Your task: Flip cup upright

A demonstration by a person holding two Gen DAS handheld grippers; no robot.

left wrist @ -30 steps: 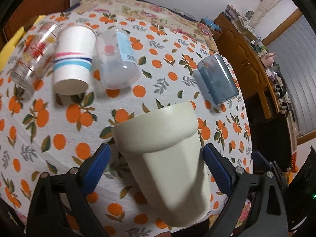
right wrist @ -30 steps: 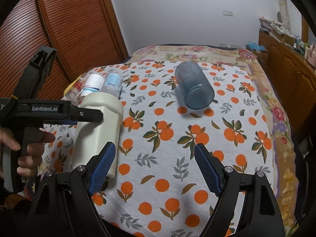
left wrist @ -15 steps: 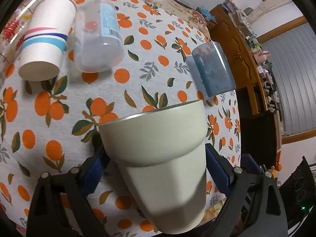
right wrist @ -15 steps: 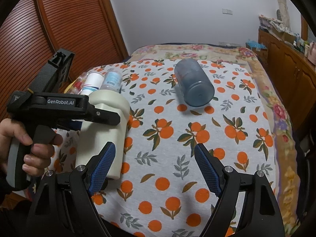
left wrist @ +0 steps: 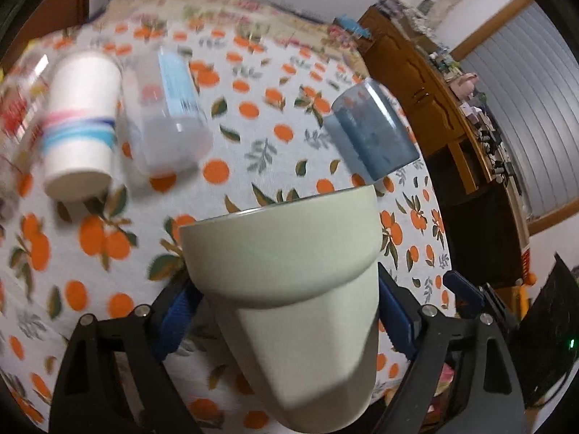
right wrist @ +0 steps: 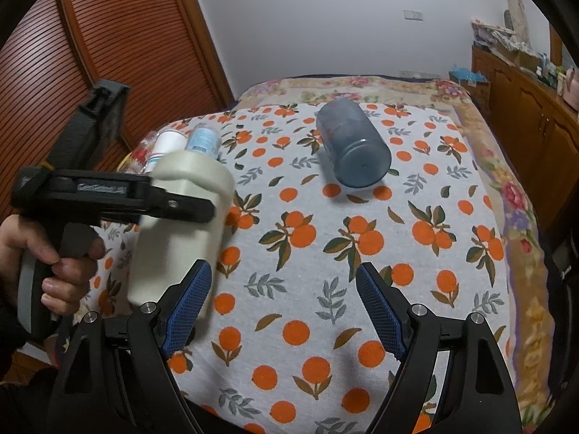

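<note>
My left gripper is shut on a pale green cup, its blue pads pressing the cup's sides below the wide collar. The cup is held upright, slightly tilted, above the orange-print tablecloth. In the right wrist view the same cup hangs in the left gripper's black fingers at the left. My right gripper is open and empty above the cloth. A blue translucent cup lies on its side ahead of it; it also shows in the left wrist view.
A white paper cup with stripes, a clear plastic cup with a blue label and a printed glass lie on their sides at the far left. A wooden cabinet stands right of the table. A wooden door is behind.
The left gripper has closed on the pale green cup and lifted it, tilting it a little. The right gripper has stayed open and still.
</note>
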